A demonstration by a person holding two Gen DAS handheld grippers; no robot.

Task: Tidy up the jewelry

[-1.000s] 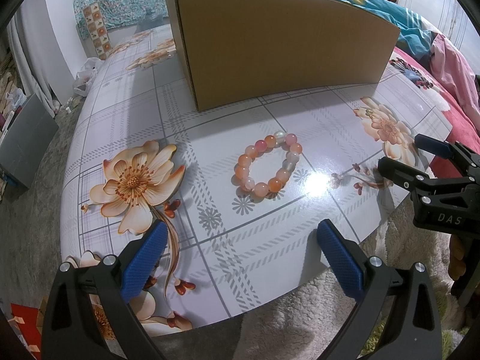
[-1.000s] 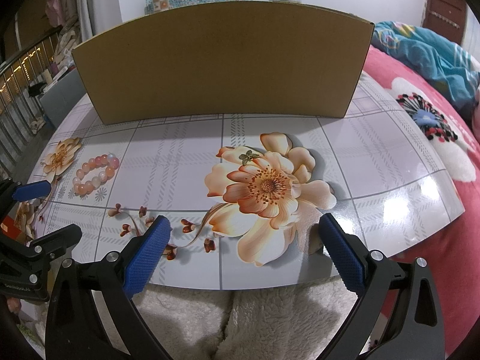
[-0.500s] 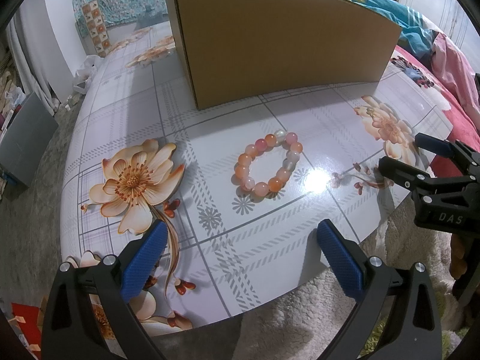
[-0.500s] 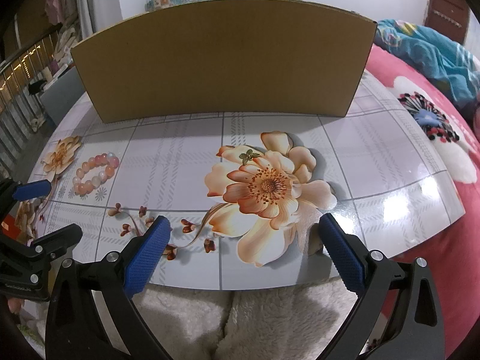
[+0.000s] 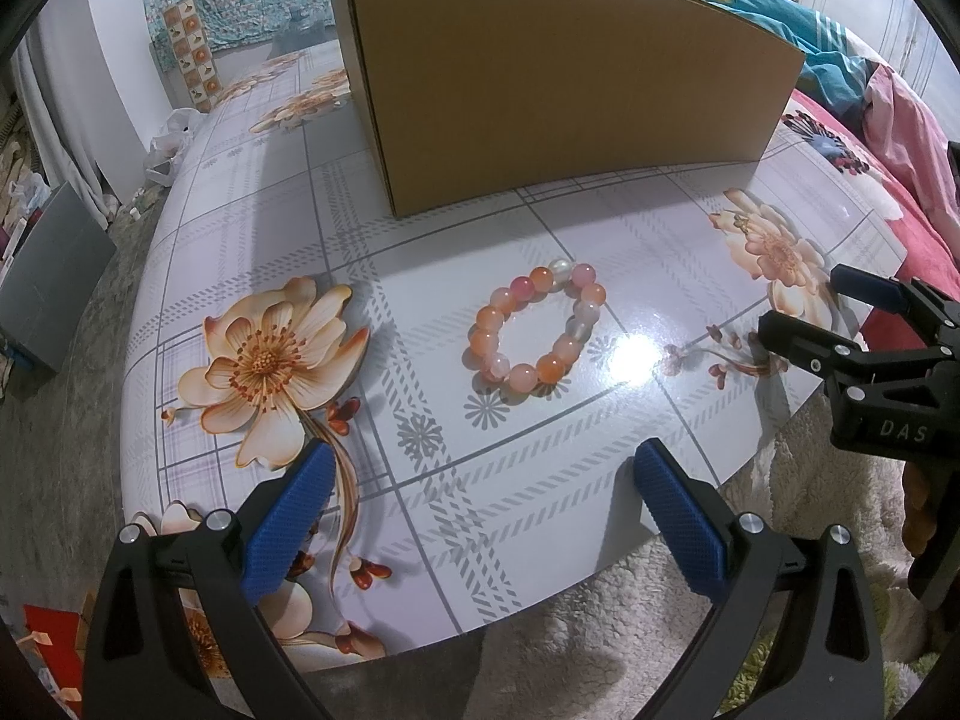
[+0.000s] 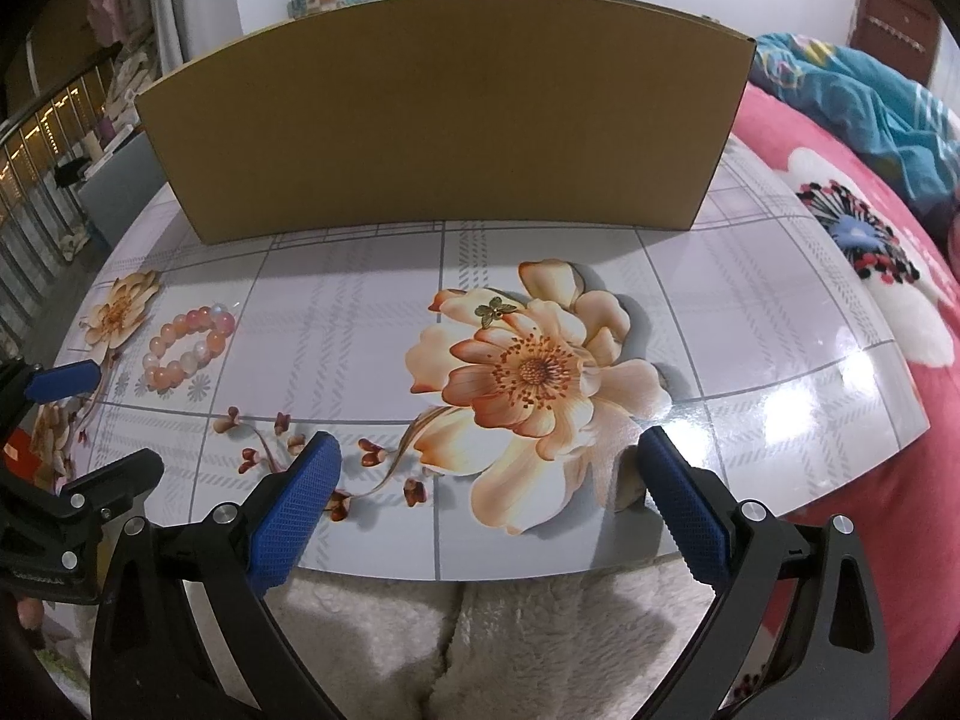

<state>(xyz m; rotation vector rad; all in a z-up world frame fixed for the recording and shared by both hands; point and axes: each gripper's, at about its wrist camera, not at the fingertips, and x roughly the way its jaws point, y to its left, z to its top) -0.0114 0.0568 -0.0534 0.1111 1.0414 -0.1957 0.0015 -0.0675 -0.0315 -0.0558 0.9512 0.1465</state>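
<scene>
Through the left wrist view we are holding our left gripper (image 5: 477, 516) spread wide and empty over the table's (image 5: 252, 252) near edge, the bead bracelet (image 5: 536, 330) lying just ahead, before the cardboard box (image 5: 564, 84)

Through the right wrist view our right gripper (image 6: 486, 504) is gaping empty at the near edge; the bracelet (image 6: 189, 348) is lying near the table's (image 6: 750, 330) left edge

1. Indoor light was bright and even, both views sharp.
2. White glare spots lay on the glossy surface (image 5: 630, 354).
3. The cardboard box (image 6: 444, 114) bowed with fisheye distortion; corners went black.
</scene>
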